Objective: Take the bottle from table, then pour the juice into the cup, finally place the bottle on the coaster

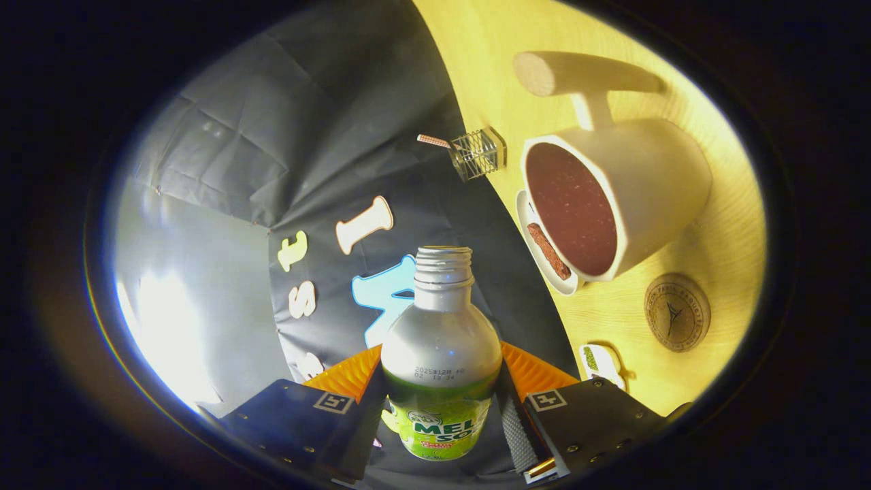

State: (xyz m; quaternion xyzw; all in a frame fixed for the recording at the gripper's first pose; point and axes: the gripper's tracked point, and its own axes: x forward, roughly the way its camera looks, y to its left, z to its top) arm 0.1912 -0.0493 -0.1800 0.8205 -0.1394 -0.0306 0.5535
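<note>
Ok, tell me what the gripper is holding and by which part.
The gripper is shut on the bottle, its fingers pressing the sides of the body at the label, below the uncapped neck.

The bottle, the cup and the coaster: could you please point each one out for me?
bottle [441, 350]: gripper view, bare shoulder above the label, held in the claw [441, 408].
cup [653, 177]: gripper view, outer side wall.
coaster [677, 312]: gripper view, centre of its top face.

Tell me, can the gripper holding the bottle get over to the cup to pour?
Probably yes. The gripper has both fingers pressed on the open bottle, and the cup sits beyond them with its wide mouth facing the bottle. Nothing stands between bottle and cup; the round coaster lies off beside the cup.
</note>
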